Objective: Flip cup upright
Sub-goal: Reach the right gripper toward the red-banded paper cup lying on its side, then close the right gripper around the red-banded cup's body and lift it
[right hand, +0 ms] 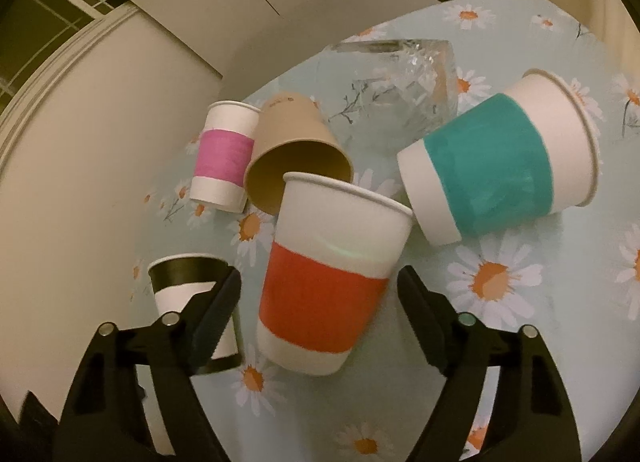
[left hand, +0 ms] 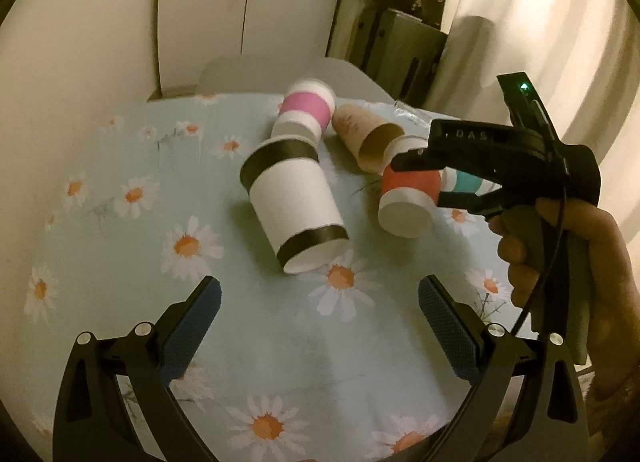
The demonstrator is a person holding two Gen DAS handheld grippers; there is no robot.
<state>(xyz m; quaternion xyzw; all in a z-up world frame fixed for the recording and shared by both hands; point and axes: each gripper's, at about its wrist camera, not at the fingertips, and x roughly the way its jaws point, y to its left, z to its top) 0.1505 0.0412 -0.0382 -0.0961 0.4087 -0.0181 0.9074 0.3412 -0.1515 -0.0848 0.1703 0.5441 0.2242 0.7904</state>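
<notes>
A: Red cup (right hand: 332, 282) lies tipped beside the teal cup (right hand: 500, 165), between the right gripper's (right hand: 320, 294) wide jaws, ungripped?

B: Yes, straddled for grasping. Left gripper (left hand: 320, 302) is wide open too, holding nothing.

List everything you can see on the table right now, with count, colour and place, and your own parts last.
Red-banded cup: one, white and red, between the right gripper's open fingers.
Teal-banded cup: one, on its side, right of red.
Brown cup: one, on its side, behind red.
Pink-banded cup: one, far side.
Black-banded cup: one, white and black, on its side, centre.
Clear glass: one, far side.
Tablecloth: one, pale blue, daisies.
Left gripper: open, empty.
Right gripper: open.
Right hand: one, holding the right gripper.
</notes>
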